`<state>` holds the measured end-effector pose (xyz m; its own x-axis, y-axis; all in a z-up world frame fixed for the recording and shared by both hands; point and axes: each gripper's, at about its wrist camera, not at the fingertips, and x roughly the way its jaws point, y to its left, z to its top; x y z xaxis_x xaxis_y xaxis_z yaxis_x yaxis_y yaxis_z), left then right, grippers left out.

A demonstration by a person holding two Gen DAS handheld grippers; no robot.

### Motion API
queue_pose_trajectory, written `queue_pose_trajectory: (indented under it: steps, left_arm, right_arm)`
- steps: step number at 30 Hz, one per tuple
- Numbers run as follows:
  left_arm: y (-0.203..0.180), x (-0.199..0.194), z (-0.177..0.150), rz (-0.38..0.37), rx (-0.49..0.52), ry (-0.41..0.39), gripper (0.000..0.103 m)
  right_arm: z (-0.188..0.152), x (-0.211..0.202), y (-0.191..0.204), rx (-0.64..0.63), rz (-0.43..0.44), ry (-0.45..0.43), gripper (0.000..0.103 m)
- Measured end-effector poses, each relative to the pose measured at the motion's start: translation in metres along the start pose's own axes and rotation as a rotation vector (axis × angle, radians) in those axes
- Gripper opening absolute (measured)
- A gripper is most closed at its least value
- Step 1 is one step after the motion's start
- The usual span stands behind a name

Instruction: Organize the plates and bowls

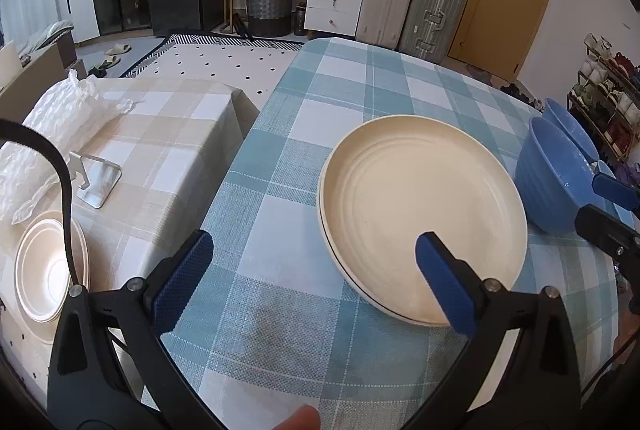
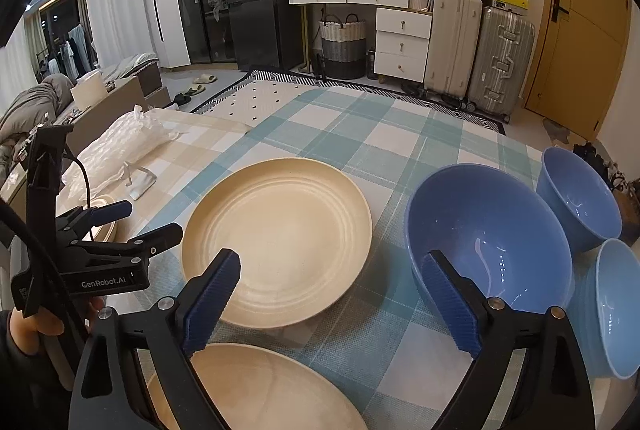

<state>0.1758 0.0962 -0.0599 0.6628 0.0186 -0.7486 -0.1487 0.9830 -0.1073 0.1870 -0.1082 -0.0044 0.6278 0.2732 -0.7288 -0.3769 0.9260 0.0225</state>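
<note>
A cream plate (image 1: 420, 206) lies on the blue checked tablecloth (image 1: 280, 158); a dark line under its rim hints at a second plate beneath. My left gripper (image 1: 316, 270) stands open just short of it, nothing between its pads, its right finger (image 1: 444, 282) over the near rim. In the right wrist view the same plate (image 2: 280, 238) sits ahead of my open right gripper (image 2: 332, 294), and another cream plate (image 2: 256, 390) lies under its fingers. A large blue bowl (image 2: 488, 238) stands to the right, with a second blue bowl (image 2: 576, 190) and a lighter one (image 2: 616, 306) beyond it.
A lower table with a beige checked cloth (image 1: 172, 134) stands to the left. It carries stacked white bowls (image 1: 48, 270), a metal stand (image 1: 98, 178) and bubble wrap (image 1: 60, 118). A black cable (image 1: 64, 182) hangs over it. Suitcases and drawers line the far wall.
</note>
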Motion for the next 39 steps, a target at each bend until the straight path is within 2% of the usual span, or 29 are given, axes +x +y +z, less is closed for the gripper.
queue_pose_trajectory:
  steps: [12,16,22,28,39]
  left_arm:
    - [-0.009,-0.017,-0.009,0.006,0.02,-0.015,0.101]
    - [-0.01,-0.017,-0.011,0.003,0.018,-0.014,0.101]
    - [-0.012,-0.01,-0.014,0.011,0.02,0.001,0.101]
    - [-0.006,-0.002,-0.013,0.006,0.017,0.013,0.101]
    - [0.003,0.015,-0.007,-0.006,0.004,0.029,0.101]
  right_arm:
    - [-0.018,-0.011,-0.002,0.018,0.021,0.004,0.095]
    - [-0.021,-0.009,-0.005,0.036,0.059,0.021,0.095]
    - [-0.025,0.003,-0.01,0.082,0.142,0.062,0.095]
    - [-0.024,0.018,-0.014,0.126,0.185,0.104,0.095]
    - [-0.02,0.043,-0.011,0.151,0.187,0.163,0.095]
